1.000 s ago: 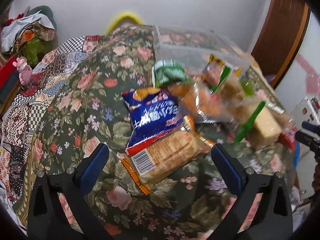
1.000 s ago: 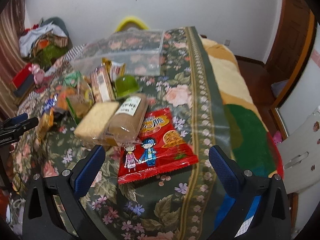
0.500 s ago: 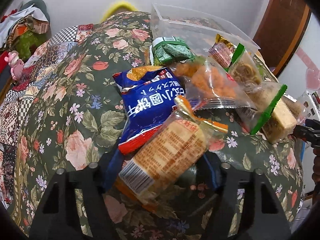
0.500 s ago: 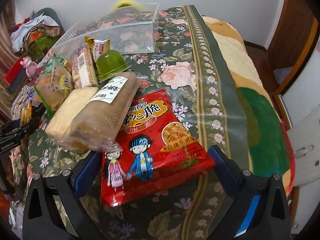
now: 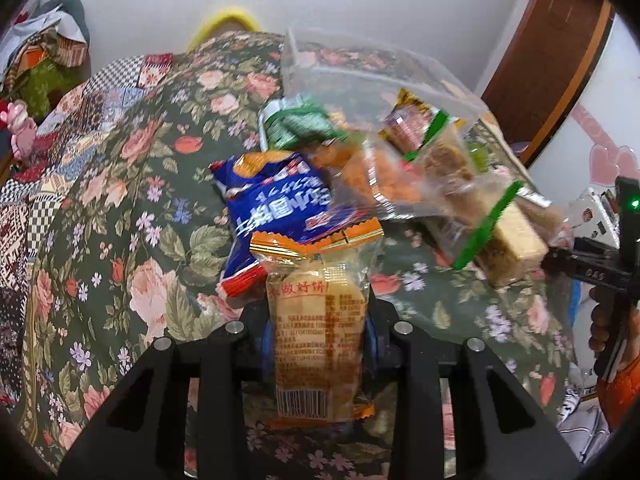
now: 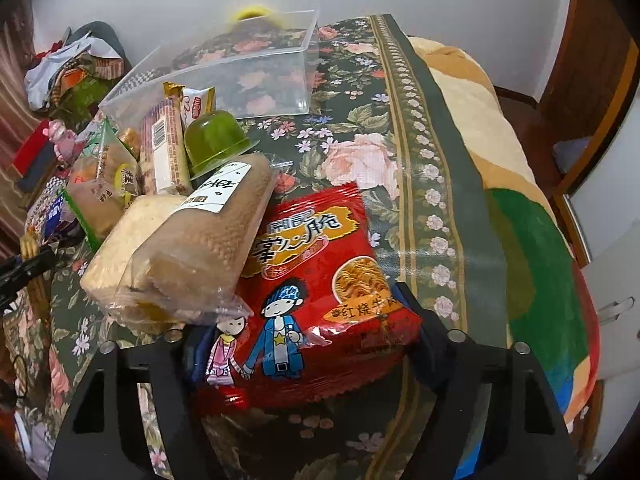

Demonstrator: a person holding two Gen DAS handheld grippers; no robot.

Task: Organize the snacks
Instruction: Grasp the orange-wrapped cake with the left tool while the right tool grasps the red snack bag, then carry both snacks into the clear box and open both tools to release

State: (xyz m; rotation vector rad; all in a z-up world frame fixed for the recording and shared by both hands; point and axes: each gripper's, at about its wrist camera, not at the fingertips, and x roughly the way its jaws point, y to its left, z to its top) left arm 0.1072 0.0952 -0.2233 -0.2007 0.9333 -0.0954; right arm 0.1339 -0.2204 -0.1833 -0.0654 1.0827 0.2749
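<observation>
Currently my left gripper (image 5: 318, 332) is clamped on the orange-edged biscuit packet (image 5: 316, 320), raised above the floral bedspread (image 5: 120, 208). My right gripper (image 6: 306, 340) is closed against both sides of the red noodle-snack bag (image 6: 316, 296), lying beside the wrapped brown cake (image 6: 200, 248). Beyond sits the clear plastic bin (image 6: 240, 64).

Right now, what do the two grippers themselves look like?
Both the left gripper and the right gripper are matte black angular frames with silver bolts and blue finger pads. The right one shows a green indicator light in the left view. No cables visible.
</observation>
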